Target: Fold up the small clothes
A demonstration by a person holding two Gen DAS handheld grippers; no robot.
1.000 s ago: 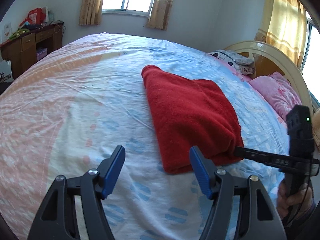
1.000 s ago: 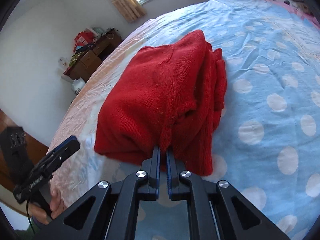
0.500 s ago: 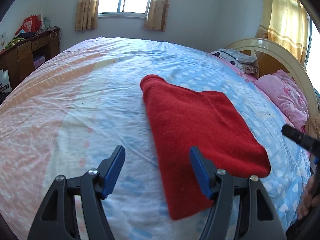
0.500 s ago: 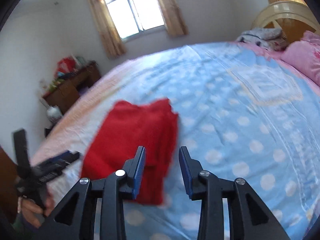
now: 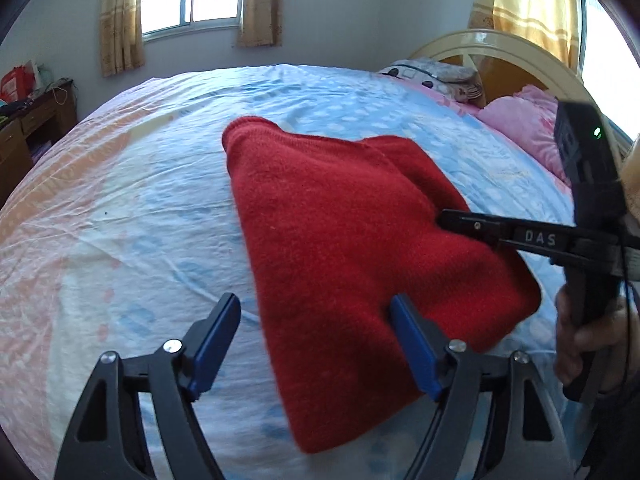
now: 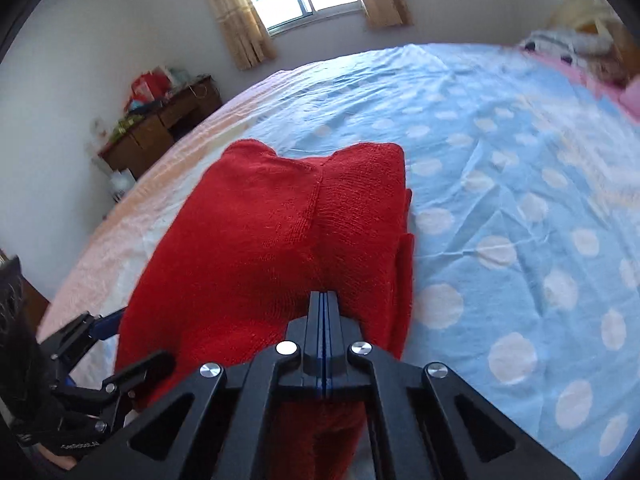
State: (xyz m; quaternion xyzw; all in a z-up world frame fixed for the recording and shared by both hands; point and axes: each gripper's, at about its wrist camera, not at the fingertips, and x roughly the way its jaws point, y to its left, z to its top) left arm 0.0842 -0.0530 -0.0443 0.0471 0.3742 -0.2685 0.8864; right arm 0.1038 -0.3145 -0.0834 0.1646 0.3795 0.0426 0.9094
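Observation:
A folded red knit sweater (image 5: 340, 236) lies on the blue polka-dot bedsheet (image 5: 140, 208). My left gripper (image 5: 316, 340) is open, its fingers either side of the sweater's near left edge, just above it. My right gripper (image 6: 324, 300) is shut with nothing between its fingers, its tips resting on top of the sweater (image 6: 280, 240). From the left wrist view the right gripper (image 5: 448, 216) reaches in from the right, over the sweater's right side. The left gripper (image 6: 92, 328) shows at the lower left of the right wrist view.
Pink pillows (image 5: 524, 128) and a cream headboard (image 5: 520, 56) are at the right. A wooden desk (image 6: 160, 128) with clutter stands by the far wall. A curtained window (image 5: 192, 0) is behind the bed.
The right gripper opened and let go of the sweater half a second ago, then shut again and came down on top of it. The left gripper stayed open and moved closer.

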